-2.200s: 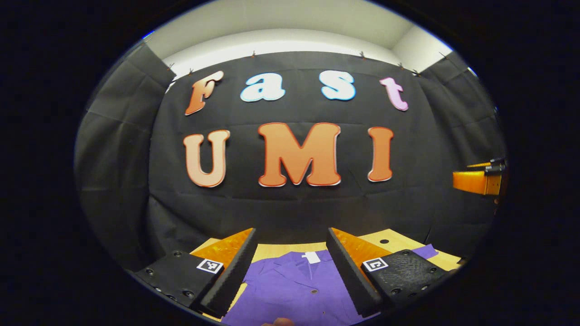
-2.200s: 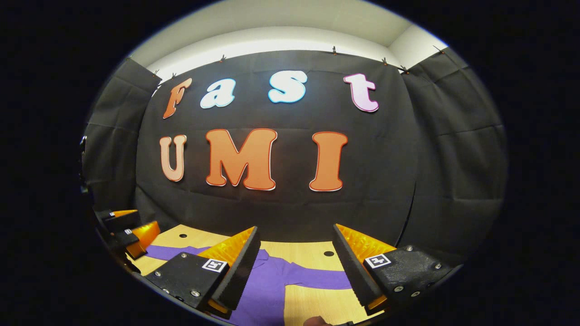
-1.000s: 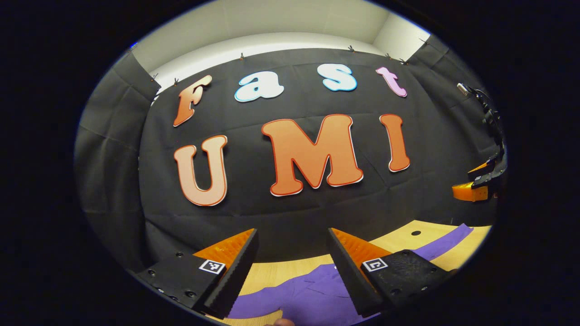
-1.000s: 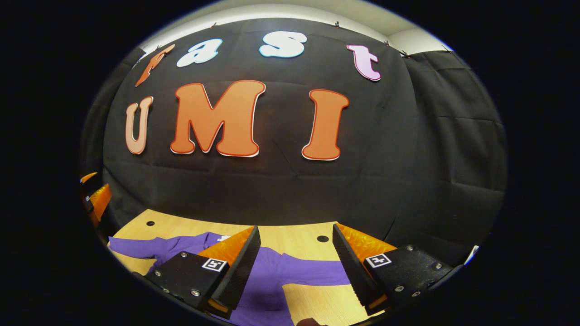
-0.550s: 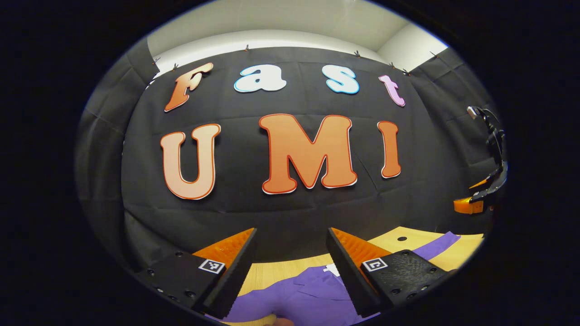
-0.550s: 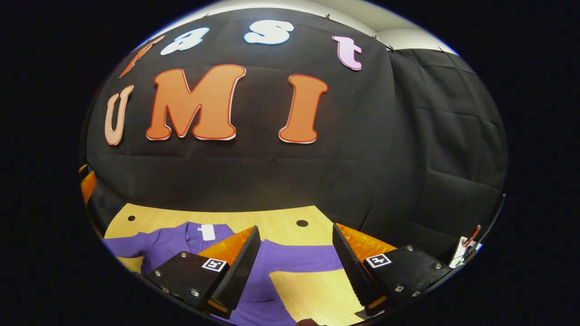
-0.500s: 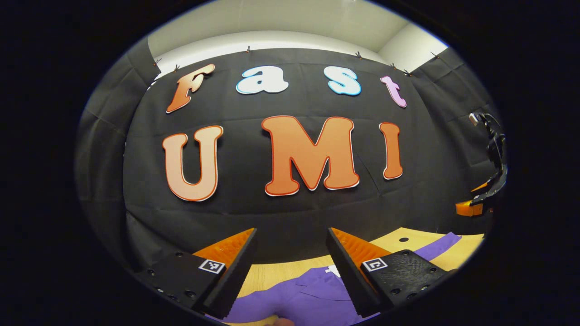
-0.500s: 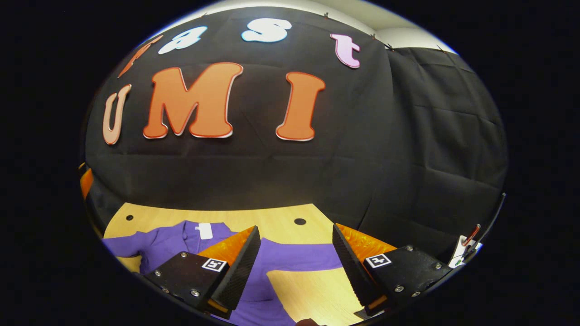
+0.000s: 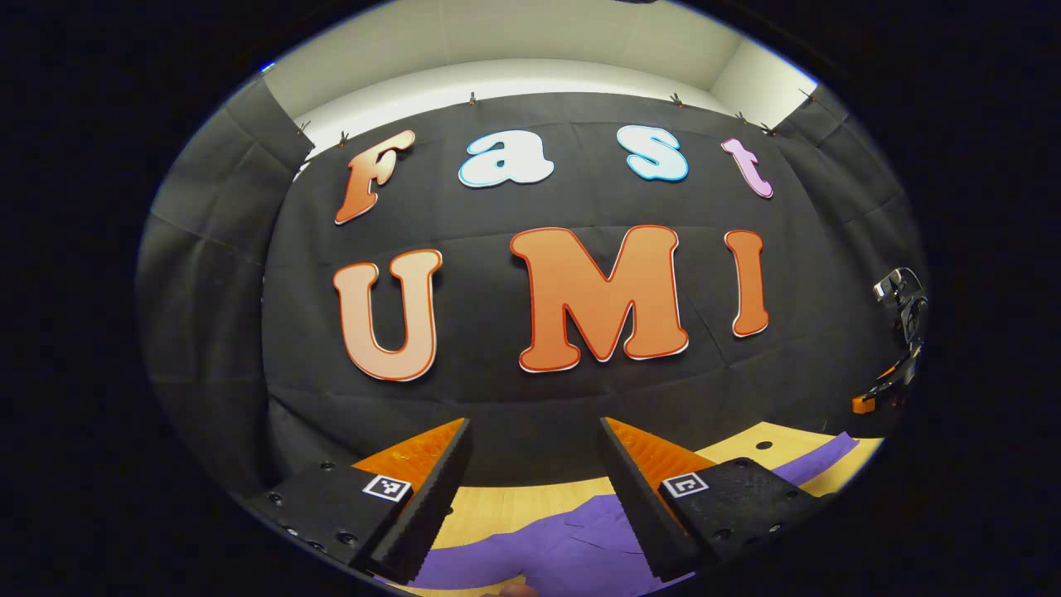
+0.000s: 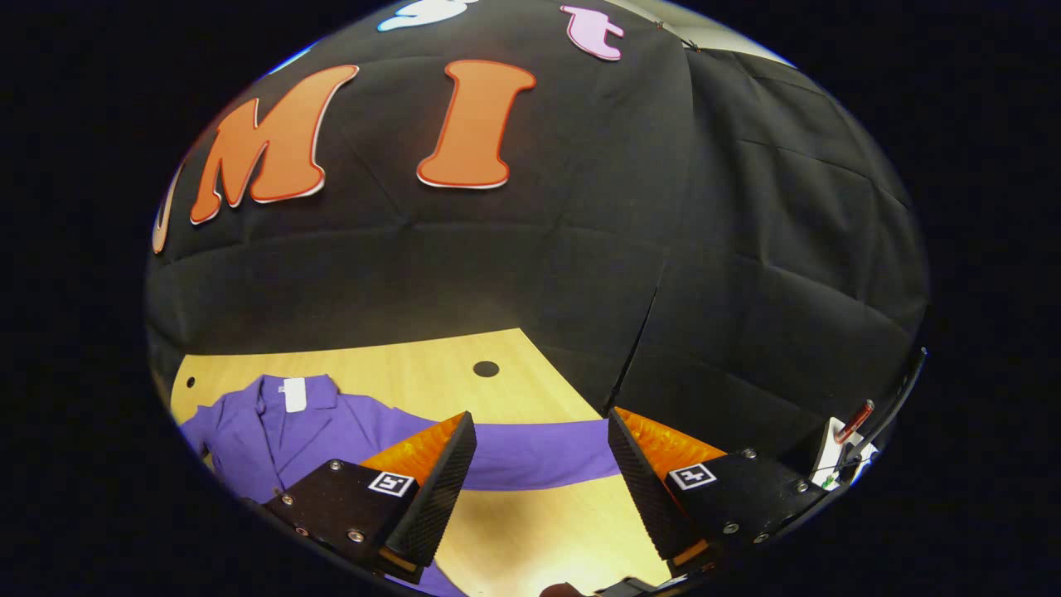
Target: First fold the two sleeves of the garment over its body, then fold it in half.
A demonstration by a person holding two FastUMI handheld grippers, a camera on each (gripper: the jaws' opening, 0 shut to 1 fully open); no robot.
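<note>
A purple shirt [image 10: 273, 439] lies flat on the wooden table [image 10: 390, 365], collar with a white tag toward the wall. Its right sleeve [image 10: 539, 456] stretches out sideways, passing under the gap of my right gripper [image 10: 539, 473], which is open and held above it with nothing between its fingers. In the left gripper view the shirt [image 9: 547, 547] shows low down, and the far sleeve [image 9: 816, 460] reaches to the right. My left gripper [image 9: 530, 489] is open above the shirt's left side, holding nothing. The right gripper [image 9: 891, 385] appears small at the right edge of the left gripper view.
The black cloth wall [image 10: 530, 274] rises right behind the table's far edge and wraps round the right side. Round holes [image 10: 486, 369] are set in the tabletop. A small white and red object [image 10: 845, 444] sits at the far right edge.
My right gripper has tipped downward and swung right, so more table and the right sleeve now sit under its fingers. The left gripper shifted slightly left. Both stay open.
</note>
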